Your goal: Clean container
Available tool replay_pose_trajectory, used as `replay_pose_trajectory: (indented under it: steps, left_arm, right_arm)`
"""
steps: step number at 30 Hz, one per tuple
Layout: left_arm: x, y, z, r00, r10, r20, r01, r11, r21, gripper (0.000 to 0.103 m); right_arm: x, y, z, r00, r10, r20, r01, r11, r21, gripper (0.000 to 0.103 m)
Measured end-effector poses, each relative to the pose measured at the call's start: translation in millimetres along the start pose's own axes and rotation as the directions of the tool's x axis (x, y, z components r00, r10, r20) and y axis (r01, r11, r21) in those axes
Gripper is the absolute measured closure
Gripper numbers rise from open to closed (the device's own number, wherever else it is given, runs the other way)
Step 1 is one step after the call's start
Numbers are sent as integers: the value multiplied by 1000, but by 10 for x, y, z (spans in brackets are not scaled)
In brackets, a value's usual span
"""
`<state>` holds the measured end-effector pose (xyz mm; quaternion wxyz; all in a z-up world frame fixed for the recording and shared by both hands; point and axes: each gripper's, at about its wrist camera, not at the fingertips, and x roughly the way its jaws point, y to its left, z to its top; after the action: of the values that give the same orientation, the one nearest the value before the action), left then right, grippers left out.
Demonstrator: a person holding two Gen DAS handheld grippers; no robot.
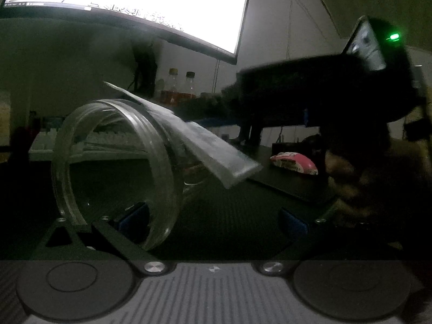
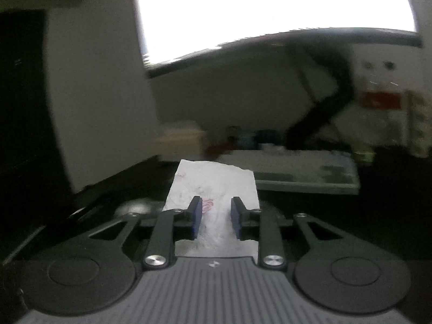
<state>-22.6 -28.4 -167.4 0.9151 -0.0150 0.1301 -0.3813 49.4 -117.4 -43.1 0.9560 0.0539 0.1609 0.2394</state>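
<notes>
My left tongs (image 1: 213, 216) stand wide, and the rim of the clear glass jar (image 1: 113, 167) sits against the left pad, lying tilted on its side with its mouth toward me; I cannot tell whether the right pad touches it at all. A folded white tissue (image 1: 216, 151) pokes out of the jar's mouth, slanting down to the right. My right tongs (image 2: 216, 217) are narrowly parted, with the tissue (image 2: 213, 183) lying between the blue pads (image 2: 198, 213) and not visibly pinched. The desk (image 1: 243, 216) under everything is dark and matte. Behind it a bright monitor (image 1: 135, 0) glows, with a pale keyboard (image 1: 81, 140) beneath, two capped bottles (image 1: 181, 89) further back, and a pink packet (image 1: 294, 163) lying off to the right near my other hand (image 1: 378, 178). The room is dim, its walls grey
</notes>
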Motion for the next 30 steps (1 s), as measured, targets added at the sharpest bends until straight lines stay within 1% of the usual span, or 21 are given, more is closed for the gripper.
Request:
replay_pose_trajectory:
  steps: [1,3,4,6,9,11,12,15,18,21,23,26,28,30]
  left_arm:
    - [-1,-7,3,1000,0,-1,0,1000,0,1]
    - [-3,23,-17,1000,-7,-1,7,1000,-7,0]
    - [-9,26,-22,1000,-9,-1,9,1000,-9,1]
    - [-30,22,-30,1000,-9,0,9,1000,-9,1]
    - [-39,27,-37,1000,-8,1,8,1000,-10,1]
    - [-50,39,-42,1000,-7,1,7,1000,-9,1]
    - [-30,30,-39,1000,-5,0,5,1000,-6,1]
    - [2,17,-37,1000,0,-2,0,1000,-1,1]
    - [-18,13,-38,1000,-3,-1,3,1000,-3,1]
    - [-50,15,-45,1000,-6,-1,6,1000,-3,1]
    - [-59,14,-47,1000,-6,-1,6,1000,-2,1]
    - [-67,11,-45,1000,-6,-1,6,1000,-4,1]
    - [-71,9,-45,1000,-7,-2,7,1000,-5,1]
    - [-69,5,-41,1000,-9,-3,9,1000,-4,1]
  right_arm:
    - [-1,32,-6,1000,12,-1,-12,1000,-14,65]
    - [-4,83,-17,1000,27,-2,-27,999,-40,65]
    - [-12,58,-21,999,35,-3,-35,999,-31,65]
    - [3,-51,-15,1000,-5,-5,5,1000,3,65]
    - [22,-242,7,997,-70,-16,71,993,93,65]
    - [27,-232,4,996,-90,-19,92,990,103,65]
    - [26,-187,1,996,-93,-15,94,992,88,65]
    - [7,24,-25,1000,-24,-2,24,999,25,65]
    - [-9,185,-59,999,33,-4,-33,999,-28,64]
    - [-18,172,-60,999,48,-11,-48,998,-28,65]
    - [-15,113,-44,1000,7,-16,-7,1000,-15,65]
    - [-34,-41,-32,998,-54,-21,55,998,44,65]
    - [-26,-75,-17,997,-69,-26,71,996,60,65]
    - [-23,-37,-19,998,-55,-20,56,998,35,68]
